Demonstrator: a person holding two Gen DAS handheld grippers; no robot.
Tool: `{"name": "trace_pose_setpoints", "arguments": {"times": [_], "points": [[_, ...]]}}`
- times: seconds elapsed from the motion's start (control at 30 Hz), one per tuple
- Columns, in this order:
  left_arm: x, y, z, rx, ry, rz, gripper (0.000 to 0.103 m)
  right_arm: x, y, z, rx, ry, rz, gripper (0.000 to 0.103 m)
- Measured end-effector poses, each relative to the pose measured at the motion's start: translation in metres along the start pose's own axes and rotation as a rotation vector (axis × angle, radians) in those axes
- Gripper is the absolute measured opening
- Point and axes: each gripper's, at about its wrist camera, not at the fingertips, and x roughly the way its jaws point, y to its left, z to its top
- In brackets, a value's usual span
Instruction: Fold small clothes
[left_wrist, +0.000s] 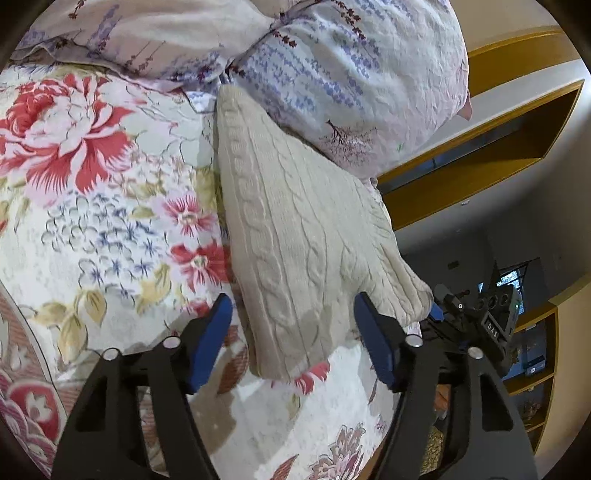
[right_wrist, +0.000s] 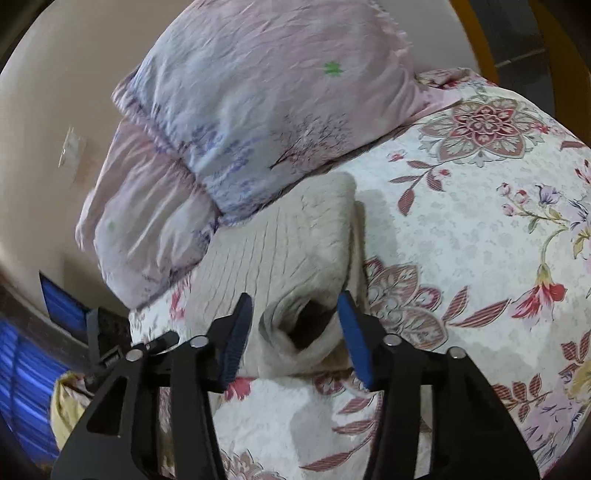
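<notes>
A cream cable-knit garment (left_wrist: 295, 236) lies folded on a floral bedspread (left_wrist: 92, 184), running from the upper centre of the left wrist view down to its lower centre, its far end tucked against a lavender-print pillow (left_wrist: 351, 74) in the upper right. The left gripper (left_wrist: 293, 317) hovers at the garment's near end with its blue-padded fingers (left_wrist: 212, 339) spread wide on either side of the knit, pinching nothing. At the right edge of that view the other tool's black body shows just beyond the garment's corner.

In the right wrist view the garment (right_wrist: 280, 243) sits in the centre of the frame, below the pillow (right_wrist: 258, 110) and on the bedspread (right_wrist: 461, 240), with a rolled opening facing the camera. The right gripper (right_wrist: 293, 317) is spread too, its fingers (right_wrist: 354, 339) flanking that opening without closing on it.
</notes>
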Motion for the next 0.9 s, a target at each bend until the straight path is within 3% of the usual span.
{"name": "trace_pose_setpoints", "arguments": {"times": [0.17,0.23,0.33,0.43,0.6,0.8,0.83,0.87,0.9], "points": [[0.008,0.000,-0.007,-0.011,0.036,0.008,0.048,0.016,0.009,-0.010,-0.061,0.050,-0.013,0.015],[0.011,0.002,-0.009,-0.019,0.056,0.010,0.029,0.011,0.020,-0.011,-0.121,0.015,-0.044,0.012],[0.008,0.005,-0.010,-0.021,0.053,0.008,0.017,-0.010,0.031,-0.010,-0.165,-0.075,-0.024,0.011],[-0.001,0.007,-0.012,-0.007,0.043,-0.015,0.014,-0.019,0.026,-0.010,-0.190,-0.093,-0.076,0.010],[-0.002,0.012,-0.020,0.018,0.068,-0.006,0.013,0.008,-0.011,-0.024,-0.142,0.036,-0.200,0.009],[0.000,0.017,-0.021,0.017,0.082,0.002,0.017,0.017,-0.020,-0.024,-0.108,0.094,-0.197,0.010],[0.000,0.016,-0.021,0.021,0.085,0.006,0.020,0.015,-0.020,-0.022,-0.101,0.103,-0.187,0.012],[-0.002,0.014,-0.020,0.029,0.085,0.013,0.022,0.012,-0.020,-0.020,-0.088,0.109,-0.170,0.020],[-0.004,0.013,-0.018,0.033,0.080,0.020,0.030,0.011,-0.020,-0.017,-0.075,0.109,-0.161,0.027]]}}
